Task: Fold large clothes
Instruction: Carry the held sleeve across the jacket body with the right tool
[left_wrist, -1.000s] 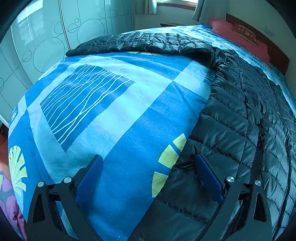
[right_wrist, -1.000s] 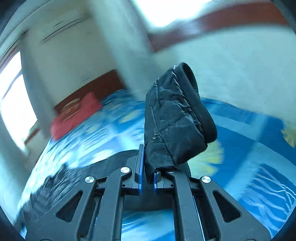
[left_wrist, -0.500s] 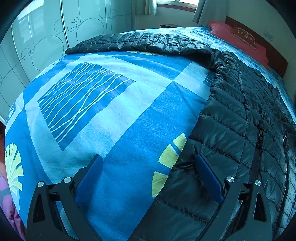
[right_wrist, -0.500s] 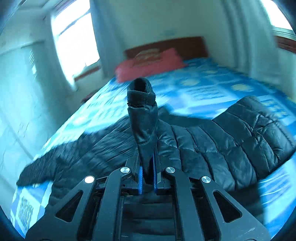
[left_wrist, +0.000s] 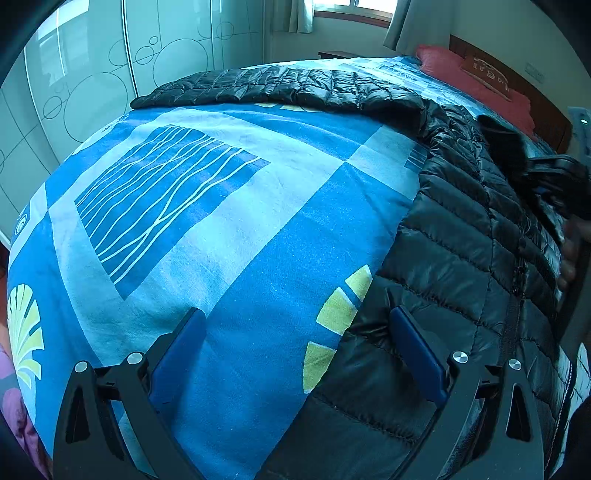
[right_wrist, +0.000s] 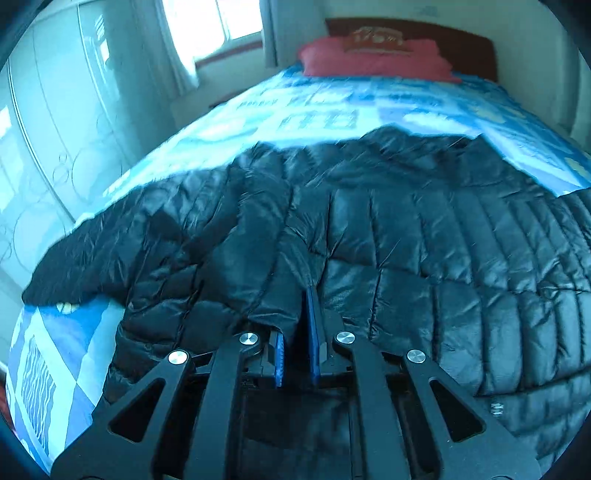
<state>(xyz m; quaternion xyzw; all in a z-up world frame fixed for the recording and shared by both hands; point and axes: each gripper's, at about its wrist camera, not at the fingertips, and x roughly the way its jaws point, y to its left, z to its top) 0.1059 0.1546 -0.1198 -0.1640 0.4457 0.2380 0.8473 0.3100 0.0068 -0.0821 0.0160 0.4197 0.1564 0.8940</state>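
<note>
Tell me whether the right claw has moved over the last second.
Yes. The right claw has swung toward the bed's head: the red pillow, earlier at left, now sits top centre, and the sleeve it holds now lies on the jacket.

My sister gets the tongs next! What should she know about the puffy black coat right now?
Left tongs: open, hovering low at the puffer jacket's near edge, gripping nothing.
Right tongs: nearly closed, with one sleeve running between the pads over the jacket's body; how firm the grip is I can't tell.
Jacket: spread on the blue patterned bedspread, the other sleeve stretched out flat toward the wardrobe side.
Done: one sleeve brought in over the body.
Left: let go of that sleeve, fold the far sleeve in, then fold the body.
</note>
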